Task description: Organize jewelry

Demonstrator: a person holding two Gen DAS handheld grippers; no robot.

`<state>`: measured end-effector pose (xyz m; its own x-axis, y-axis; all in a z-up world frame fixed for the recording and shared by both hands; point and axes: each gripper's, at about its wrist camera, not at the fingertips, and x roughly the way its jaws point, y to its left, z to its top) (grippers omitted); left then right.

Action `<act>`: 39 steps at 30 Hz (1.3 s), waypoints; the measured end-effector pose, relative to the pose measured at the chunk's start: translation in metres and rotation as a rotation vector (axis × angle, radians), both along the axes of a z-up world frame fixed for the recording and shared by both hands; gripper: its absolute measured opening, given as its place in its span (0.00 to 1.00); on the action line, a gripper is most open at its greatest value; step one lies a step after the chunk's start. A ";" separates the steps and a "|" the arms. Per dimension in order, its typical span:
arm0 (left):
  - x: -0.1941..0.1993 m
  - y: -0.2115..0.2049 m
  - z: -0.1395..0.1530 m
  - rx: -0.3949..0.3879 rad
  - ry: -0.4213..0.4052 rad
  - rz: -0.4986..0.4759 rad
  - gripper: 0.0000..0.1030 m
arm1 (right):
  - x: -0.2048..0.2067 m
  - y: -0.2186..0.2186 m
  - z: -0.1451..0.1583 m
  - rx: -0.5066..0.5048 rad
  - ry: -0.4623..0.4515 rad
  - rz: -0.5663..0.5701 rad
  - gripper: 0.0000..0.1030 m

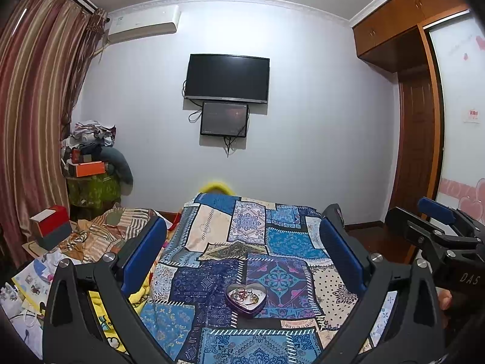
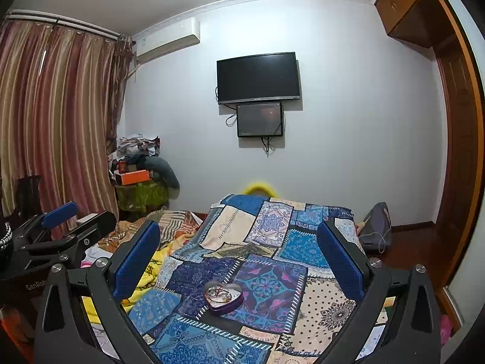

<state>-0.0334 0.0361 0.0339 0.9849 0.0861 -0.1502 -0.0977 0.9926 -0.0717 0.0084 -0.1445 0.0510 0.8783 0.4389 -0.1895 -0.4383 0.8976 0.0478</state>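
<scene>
A purple heart-shaped tin holds a tangle of jewelry and sits on a blue patchwork bedspread. The tin also shows in the right wrist view. My left gripper is open and empty, raised above and behind the tin, with the tin between its blue pads. My right gripper is open and empty, likewise held back from the tin. The right gripper shows at the right edge of the left wrist view. The left gripper shows at the left edge of the right wrist view.
Crumpled bedding and clothes lie left of the bedspread, with a red and grey box. A cluttered stand is in the far corner by striped curtains. A bag sits at the bed's right. A TV hangs on the wall.
</scene>
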 end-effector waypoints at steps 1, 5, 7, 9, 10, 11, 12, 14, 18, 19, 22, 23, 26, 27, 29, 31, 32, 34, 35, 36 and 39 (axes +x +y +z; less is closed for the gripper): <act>0.000 0.000 0.000 0.000 0.000 0.000 0.98 | 0.000 -0.001 0.001 0.000 0.003 0.000 0.99; 0.001 0.000 0.000 -0.002 0.001 -0.003 0.99 | 0.000 -0.002 0.001 0.001 0.007 -0.001 0.99; 0.001 -0.001 -0.001 -0.002 0.003 -0.003 0.99 | 0.001 -0.002 0.001 0.000 0.008 -0.001 0.99; 0.001 -0.001 -0.001 -0.002 0.004 -0.004 0.99 | 0.000 -0.002 0.002 0.000 0.008 -0.002 0.99; 0.002 -0.001 -0.001 -0.002 0.004 -0.004 0.99 | 0.001 -0.002 0.001 0.000 0.008 -0.002 0.99; 0.002 0.000 -0.001 -0.002 0.004 -0.006 0.99 | 0.001 -0.002 0.001 0.001 0.008 -0.001 0.99; 0.002 0.000 -0.001 -0.003 0.005 -0.008 0.99 | 0.001 -0.002 0.002 0.002 0.008 0.000 0.99; 0.002 0.000 -0.001 -0.003 0.005 -0.011 0.99 | 0.001 -0.002 0.002 0.001 0.007 -0.001 0.99; 0.002 0.000 -0.001 -0.005 0.006 -0.012 0.99 | 0.002 -0.003 0.002 -0.001 0.009 -0.003 0.99; 0.003 0.000 -0.001 -0.006 0.006 -0.014 0.99 | 0.002 -0.002 0.001 -0.001 0.011 -0.003 0.99; 0.003 0.000 -0.001 -0.007 0.008 -0.015 0.99 | 0.002 -0.003 0.001 0.001 0.018 -0.004 0.99; 0.003 0.000 -0.001 -0.007 0.008 -0.015 0.99 | 0.003 -0.004 0.001 0.002 0.020 -0.003 0.99; 0.004 0.000 -0.001 -0.007 0.010 -0.018 0.99 | 0.004 -0.004 0.001 0.001 0.024 -0.005 0.99; 0.004 0.000 -0.002 -0.007 0.011 -0.018 0.99 | 0.004 -0.005 0.001 0.000 0.025 -0.005 0.99; 0.005 0.000 -0.003 -0.005 0.012 -0.017 0.99 | 0.005 -0.005 0.001 0.001 0.027 -0.004 0.99; 0.005 0.001 -0.003 -0.008 0.015 -0.022 0.99 | 0.005 -0.004 0.001 0.000 0.029 -0.003 0.99; 0.006 0.001 -0.004 -0.010 0.018 -0.025 0.99 | 0.005 -0.004 0.001 -0.001 0.029 -0.003 0.99; 0.007 0.001 -0.004 -0.012 0.021 -0.028 0.99 | 0.005 -0.004 0.002 -0.001 0.028 -0.003 0.99; 0.007 0.001 -0.005 -0.013 0.021 -0.029 0.99 | 0.005 -0.004 0.001 0.000 0.029 -0.004 0.99; 0.007 0.001 -0.005 -0.014 0.021 -0.031 0.99 | 0.005 -0.004 0.002 0.000 0.028 -0.005 0.99; 0.007 0.002 -0.005 -0.015 0.022 -0.033 0.99 | 0.005 -0.004 0.001 0.002 0.030 -0.004 0.99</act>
<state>-0.0265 0.0384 0.0294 0.9836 0.0508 -0.1731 -0.0663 0.9941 -0.0853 0.0132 -0.1489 0.0524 0.8741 0.4356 -0.2149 -0.4327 0.8993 0.0627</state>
